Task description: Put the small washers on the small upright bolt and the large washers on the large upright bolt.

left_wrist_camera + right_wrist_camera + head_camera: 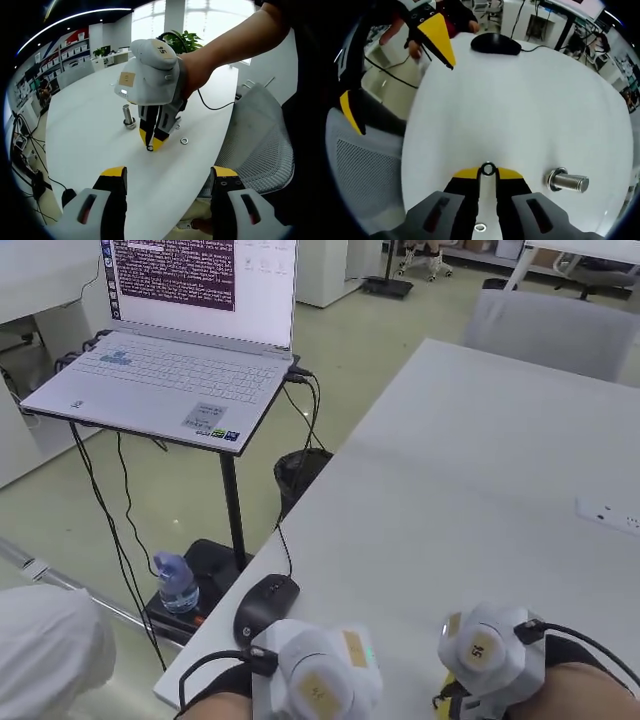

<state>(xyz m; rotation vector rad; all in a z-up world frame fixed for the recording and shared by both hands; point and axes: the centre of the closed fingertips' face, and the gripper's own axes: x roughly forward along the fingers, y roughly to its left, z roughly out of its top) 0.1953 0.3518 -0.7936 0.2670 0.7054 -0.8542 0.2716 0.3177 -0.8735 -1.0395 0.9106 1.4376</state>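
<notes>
In the head view, the left tongs [320, 680] and the right tongs [488, 648] sat at the near edge of the white table [480, 490], close to a black mouse [265, 605]. Their housings covered the jaws, so the jaws' state could not be told from here. A laptop [170, 360] stood on a stand off to the left.

In the left gripper view, the left tongs' own jaws stood wide apart with nothing between them. Ahead, the right tongs [151, 142] pointed down at the table, pinched narrow on a held washer [149, 148] at the tips. An upright bolt [129, 115] stood just beside them, apart from that washer. A loose washer [184, 141] lay flat on the table on the other side.

In the right gripper view, the held washer [488, 169] sat clamped between the yellow tips, with the bolt [567, 181] near but off to one side rather than under it. A washer [480, 227], perhaps the same loose one, lay low between the jaw arms. Whether the ring at the bolt's foot was a washer or its head could not be told. The task looked unfinished: the held washer was not yet threaded, and at least one more waited.
</notes>
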